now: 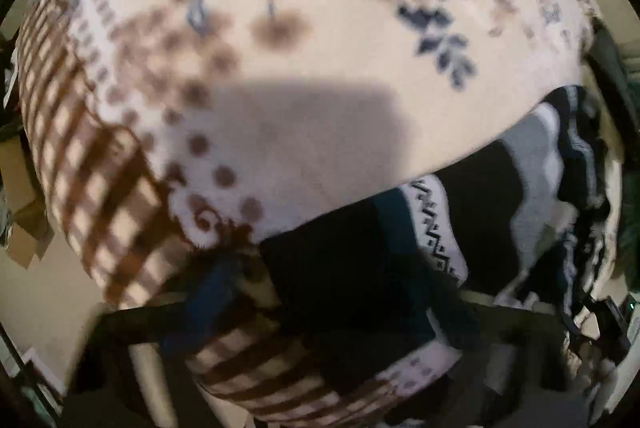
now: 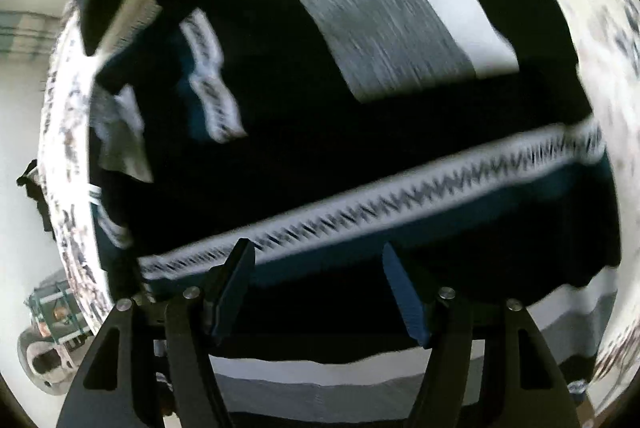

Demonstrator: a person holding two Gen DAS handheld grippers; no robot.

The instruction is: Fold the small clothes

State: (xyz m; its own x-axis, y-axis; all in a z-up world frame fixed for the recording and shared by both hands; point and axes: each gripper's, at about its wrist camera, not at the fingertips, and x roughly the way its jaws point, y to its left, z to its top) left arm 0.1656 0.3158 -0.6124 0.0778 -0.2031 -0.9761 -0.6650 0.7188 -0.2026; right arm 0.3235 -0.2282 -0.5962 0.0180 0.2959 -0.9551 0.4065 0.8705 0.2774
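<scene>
Blur smears the left wrist view. A cream blanket [image 1: 304, 40] with brown checks and blue flowers fills most of it, and a dark sweater [image 1: 472, 228] with white and grey bands lies on it at lower right. Of the left gripper [image 1: 316, 312] only dark shapes show at the bottom edge, perhaps pressed into cloth; whether its jaws grip anything I cannot tell.

From the right wrist, the sweater [image 2: 360, 168] spreads wide, a zigzag band [image 2: 400, 196] across it. The right gripper [image 2: 320, 292] hangs over it, blue pads [image 2: 404, 296] apart and nothing between them.
</scene>
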